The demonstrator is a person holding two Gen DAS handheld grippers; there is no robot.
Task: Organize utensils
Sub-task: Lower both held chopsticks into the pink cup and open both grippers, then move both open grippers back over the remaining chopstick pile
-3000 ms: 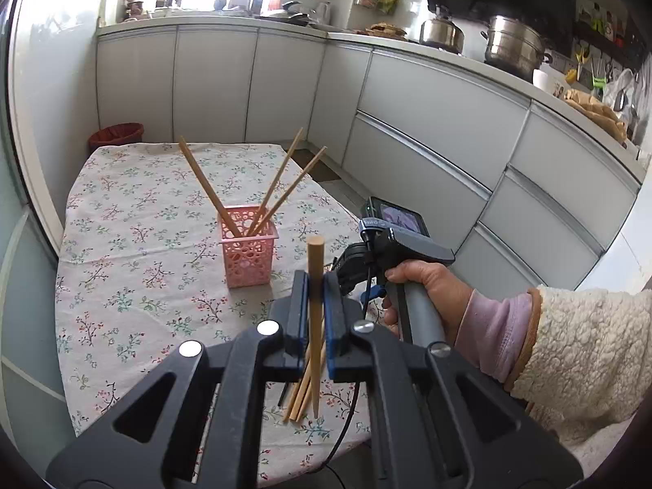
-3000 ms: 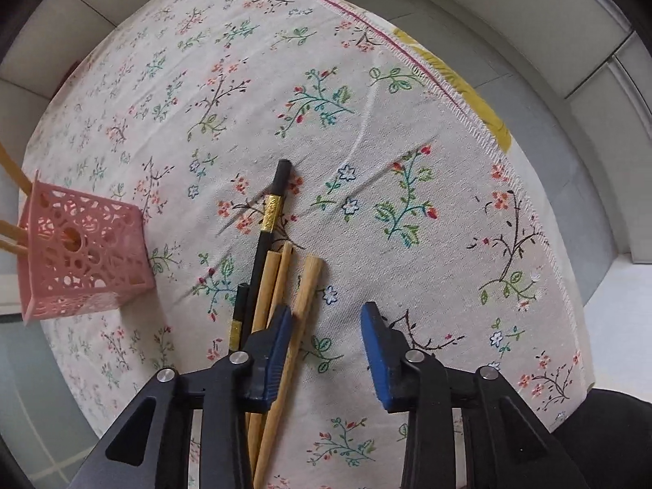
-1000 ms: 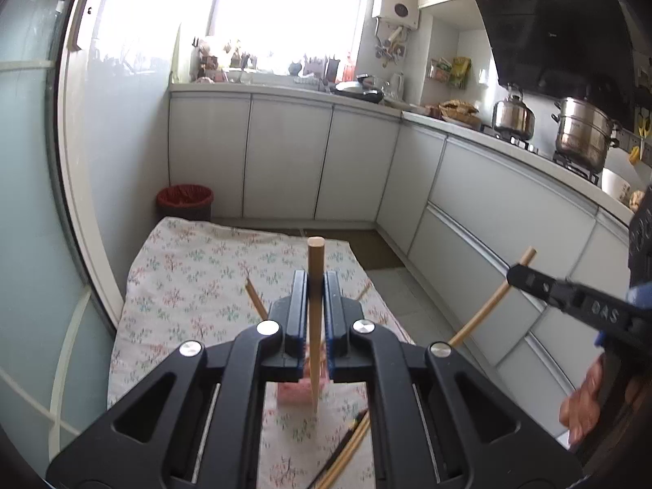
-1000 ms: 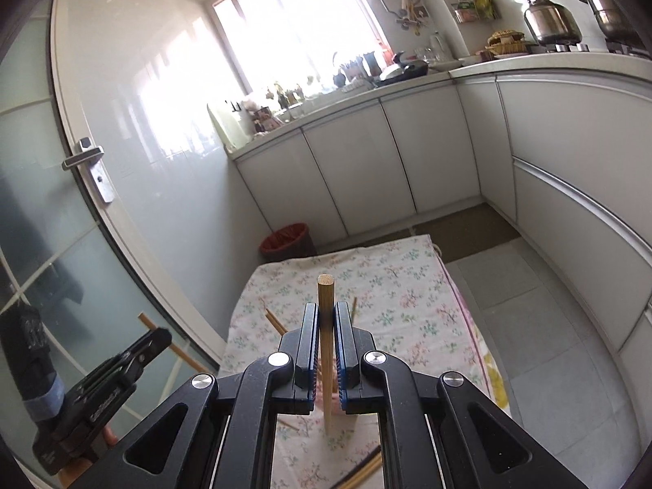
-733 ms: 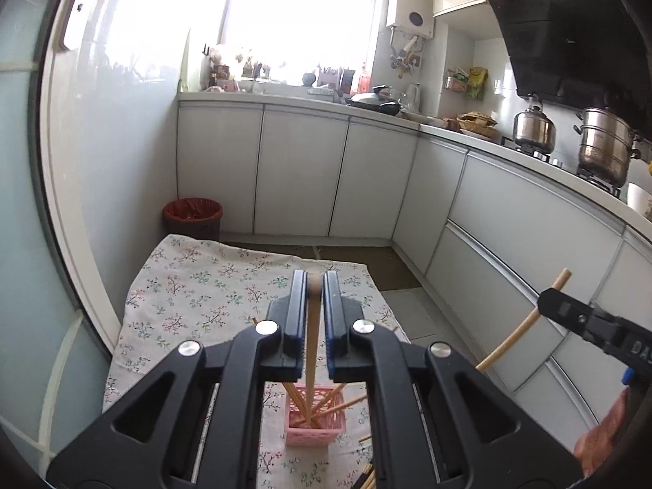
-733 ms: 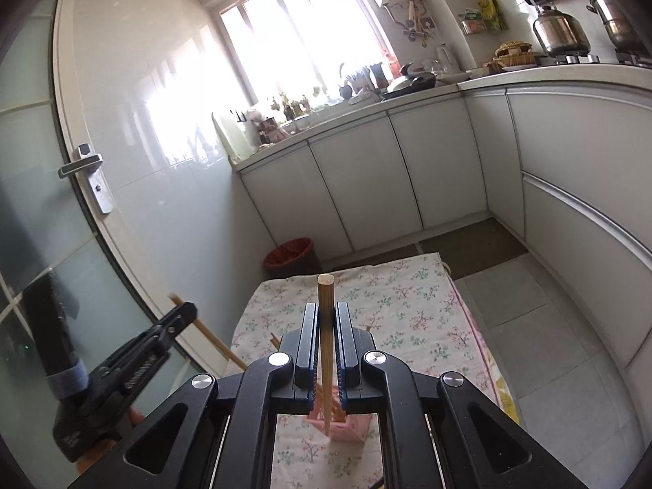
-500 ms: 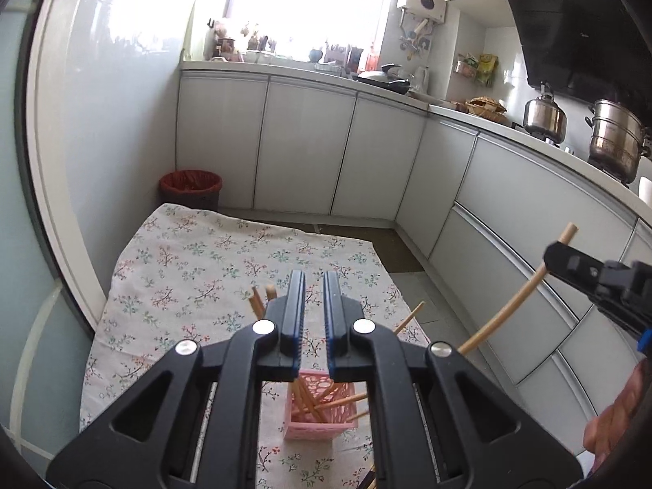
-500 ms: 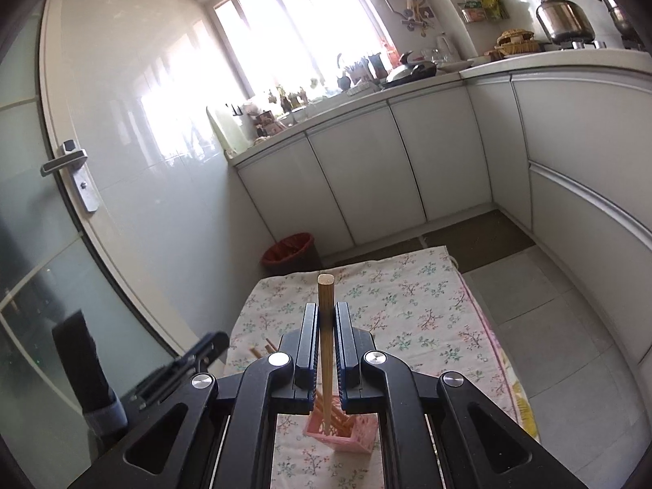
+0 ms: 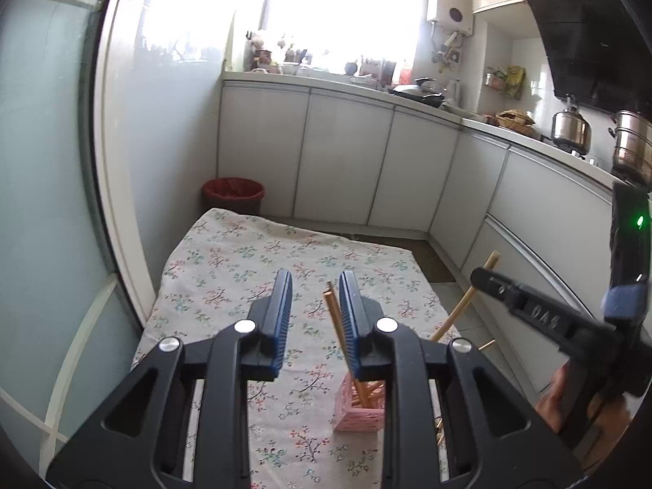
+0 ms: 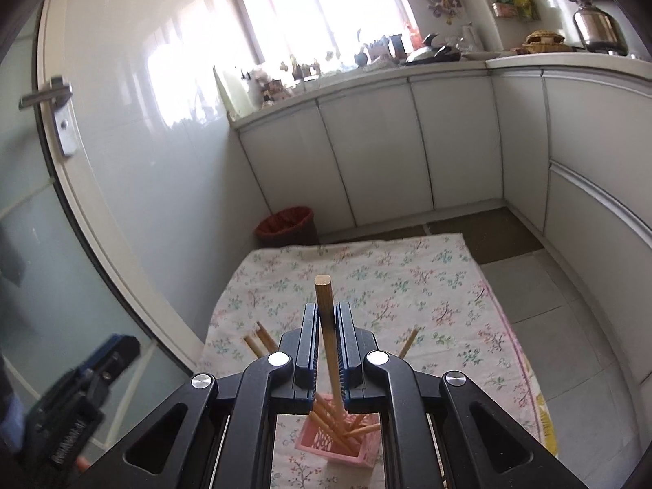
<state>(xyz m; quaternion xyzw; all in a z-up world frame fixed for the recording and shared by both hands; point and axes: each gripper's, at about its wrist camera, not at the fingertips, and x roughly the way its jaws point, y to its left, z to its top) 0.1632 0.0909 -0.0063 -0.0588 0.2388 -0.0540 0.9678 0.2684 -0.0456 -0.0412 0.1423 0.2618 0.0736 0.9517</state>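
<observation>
Hiding basket (image 10: 340,454) interior: right tongs (image 10: 326,342) clamping chopstick (image 10: 326,318) (left tongs (image 9: 313,305) apart).

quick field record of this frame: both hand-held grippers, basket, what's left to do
left hand-held gripper: open, holds nothing, above the pink basket
right hand-held gripper: shut on a wooden chopstick, upright over the basket
basket contents: several wooden chopsticks, leaning
surface: floral tablecloth
next, likely: lower and release the held chopstick into the basket
</observation>
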